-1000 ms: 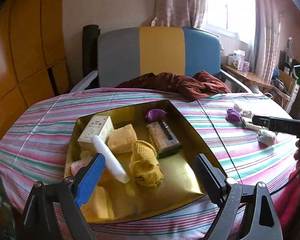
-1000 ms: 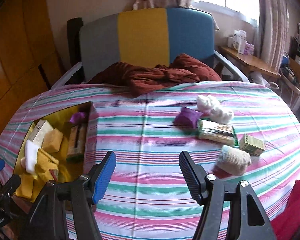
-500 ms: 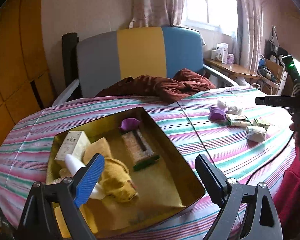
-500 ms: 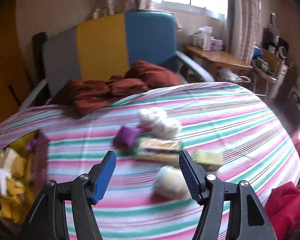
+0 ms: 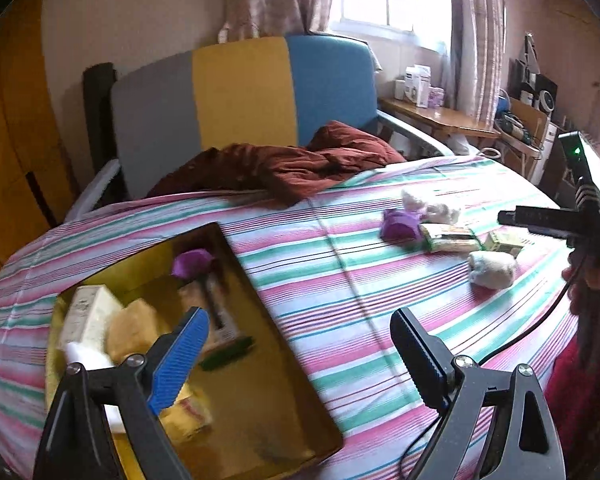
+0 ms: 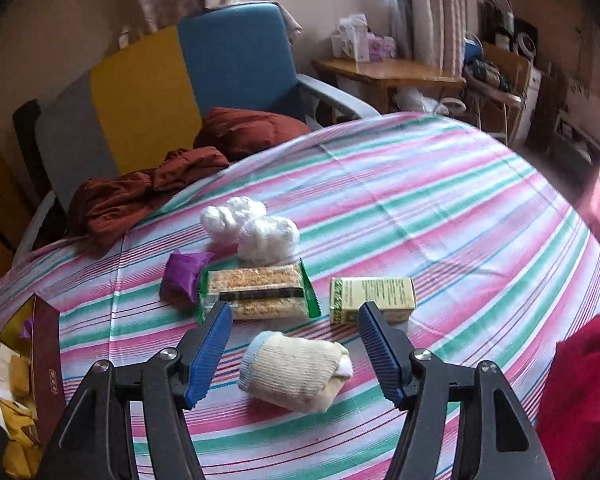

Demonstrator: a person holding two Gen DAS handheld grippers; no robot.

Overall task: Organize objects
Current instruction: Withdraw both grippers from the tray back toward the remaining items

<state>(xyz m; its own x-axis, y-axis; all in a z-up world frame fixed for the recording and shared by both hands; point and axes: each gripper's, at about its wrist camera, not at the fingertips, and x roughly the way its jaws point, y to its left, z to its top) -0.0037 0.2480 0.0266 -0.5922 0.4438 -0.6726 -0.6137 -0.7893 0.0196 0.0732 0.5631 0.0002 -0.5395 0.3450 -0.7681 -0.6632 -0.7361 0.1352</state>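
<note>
A gold-lined box (image 5: pixel 236 412) on the striped table holds a white carton (image 5: pixel 86 312), yellow socks (image 5: pixel 134 328), a snack bar and a purple pouch (image 5: pixel 190 263). My left gripper (image 5: pixel 300 338) is open and empty above the box's right wall. My right gripper (image 6: pixel 296 330) is open, its fingers either side of a rolled cream sock (image 6: pixel 296 372). Beyond it lie a snack bar (image 6: pixel 256 292), a green carton (image 6: pixel 372 296), a purple pouch (image 6: pixel 184 276) and two white balls (image 6: pixel 252 228).
A dark red cloth (image 5: pixel 292 164) lies at the table's far edge against a grey, yellow and blue chair (image 5: pixel 244 92). A red cloth (image 6: pixel 584 392) is at the right edge. A wooden side table (image 6: pixel 388 70) stands by the window.
My right gripper has swung right and closed in on the loose items, now straddling the cream sock. My left gripper has shifted right, from over the box's middle to over its right wall.
</note>
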